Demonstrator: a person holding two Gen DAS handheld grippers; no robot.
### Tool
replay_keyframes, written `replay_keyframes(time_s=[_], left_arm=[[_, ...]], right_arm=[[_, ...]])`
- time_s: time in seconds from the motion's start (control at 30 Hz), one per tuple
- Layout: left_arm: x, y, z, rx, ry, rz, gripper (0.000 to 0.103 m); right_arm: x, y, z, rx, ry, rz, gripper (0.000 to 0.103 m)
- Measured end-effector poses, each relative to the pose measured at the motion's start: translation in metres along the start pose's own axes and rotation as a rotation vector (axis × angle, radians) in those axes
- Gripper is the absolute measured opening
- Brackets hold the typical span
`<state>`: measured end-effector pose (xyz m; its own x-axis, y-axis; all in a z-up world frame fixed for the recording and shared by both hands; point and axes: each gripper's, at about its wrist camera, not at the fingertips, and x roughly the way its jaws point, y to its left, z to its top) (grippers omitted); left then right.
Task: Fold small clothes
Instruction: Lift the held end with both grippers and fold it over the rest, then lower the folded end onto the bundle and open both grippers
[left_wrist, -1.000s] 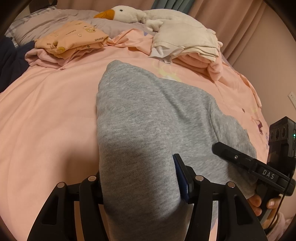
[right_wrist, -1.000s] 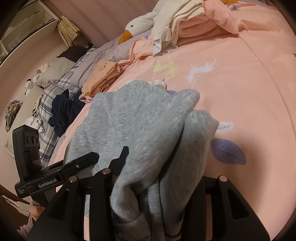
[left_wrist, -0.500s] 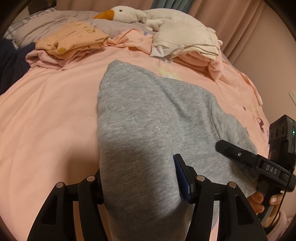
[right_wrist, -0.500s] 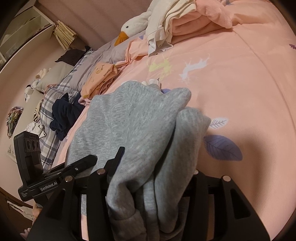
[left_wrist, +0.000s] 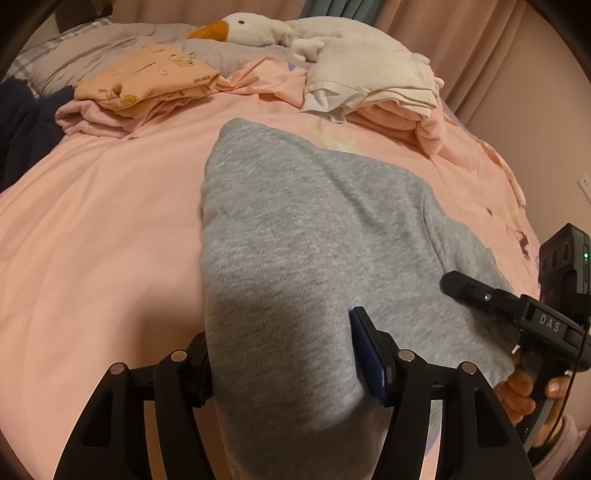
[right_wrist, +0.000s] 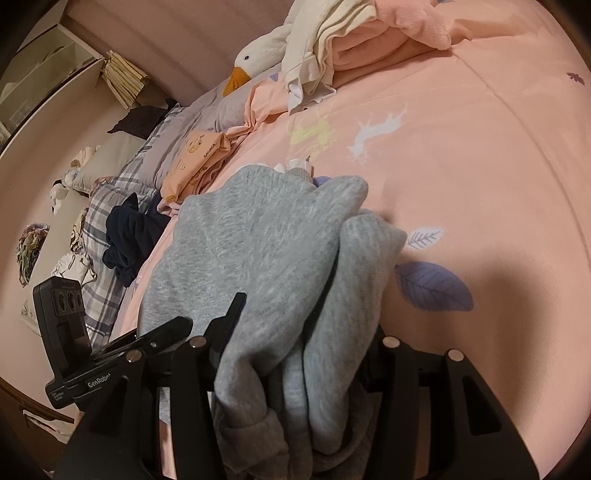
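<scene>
A grey knit garment (left_wrist: 314, 236) lies folded on the pink bedspread (left_wrist: 92, 229) and runs into both grippers. My left gripper (left_wrist: 284, 354) is shut on its near left end. My right gripper (right_wrist: 299, 350) is shut on its bunched near right end (right_wrist: 295, 280). The right gripper also shows at the right edge of the left wrist view (left_wrist: 517, 314); the left gripper shows at the lower left of the right wrist view (right_wrist: 122, 354). The cloth hides most of the fingertips.
A folded orange garment (left_wrist: 147, 81) on pink cloth lies at the far left. A white goose plush (left_wrist: 251, 26) and a pile of white and pink clothes (left_wrist: 373, 81) lie at the back. Dark blue clothing (right_wrist: 129, 236) and plaid bedding (right_wrist: 103, 206) lie left.
Both grippers keep their hold on the grey garment. The right wrist view has shifted a little, so the garment sits slightly further forward and left on the bed.
</scene>
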<state>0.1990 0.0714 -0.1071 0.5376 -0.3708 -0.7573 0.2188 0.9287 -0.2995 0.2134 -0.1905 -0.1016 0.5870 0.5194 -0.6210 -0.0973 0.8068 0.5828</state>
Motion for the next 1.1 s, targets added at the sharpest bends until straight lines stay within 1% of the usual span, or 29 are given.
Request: replay_keyframes(time_s=[0.5,1.1], left_arm=[[-0.005,-0.001,-0.005,0.004,-0.002,0.014,0.063],[-0.011,0.001,-0.014,0.009,0.001,0.028,0.064]], right_arm=[[-0.01,-0.011,-0.002,0.04,-0.018,-0.004,0.052],[-0.014,-0.013,-0.005,0.049,-0.027,-0.015,0.051]])
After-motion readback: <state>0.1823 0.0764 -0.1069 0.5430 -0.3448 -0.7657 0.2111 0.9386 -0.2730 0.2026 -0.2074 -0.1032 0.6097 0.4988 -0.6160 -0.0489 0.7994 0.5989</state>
